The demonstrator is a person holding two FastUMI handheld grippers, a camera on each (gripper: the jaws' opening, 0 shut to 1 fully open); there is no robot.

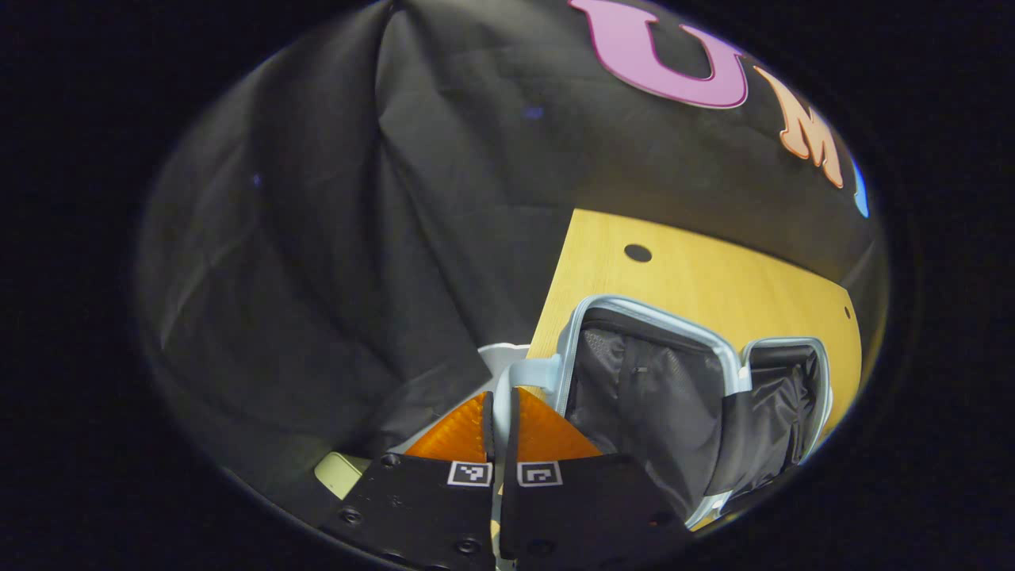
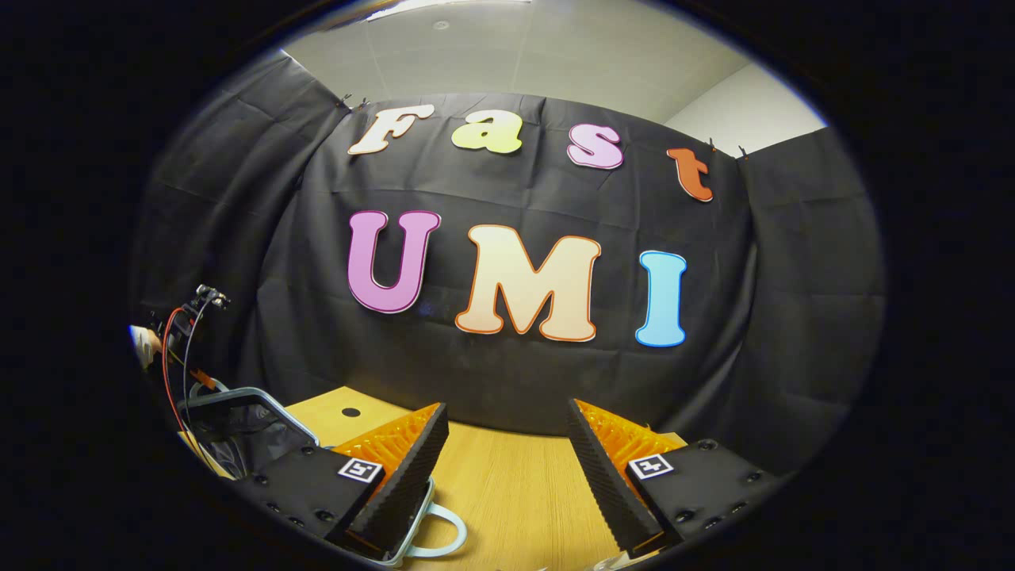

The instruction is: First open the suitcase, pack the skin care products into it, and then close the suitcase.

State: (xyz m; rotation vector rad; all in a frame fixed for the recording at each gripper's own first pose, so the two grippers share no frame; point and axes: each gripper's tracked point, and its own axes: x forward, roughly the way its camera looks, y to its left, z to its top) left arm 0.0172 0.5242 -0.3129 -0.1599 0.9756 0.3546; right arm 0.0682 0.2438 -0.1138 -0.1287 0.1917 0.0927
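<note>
Your left claw (image 1: 499, 412) is pinched narrow, seemingly on the suitcase (image 1: 698, 396) lid's rim, swinging it open on the desk (image 1: 682, 277). Your right claw (image 2: 507, 444) hangs wide and empty. Next, lay the lid flat, then fetch the products.

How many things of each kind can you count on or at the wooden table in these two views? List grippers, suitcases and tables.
Grippers: 2, the left gripper and the right gripper
Suitcases: 1, the open suitcase
Tables: 1, the wooden table
Total: 4
</note>
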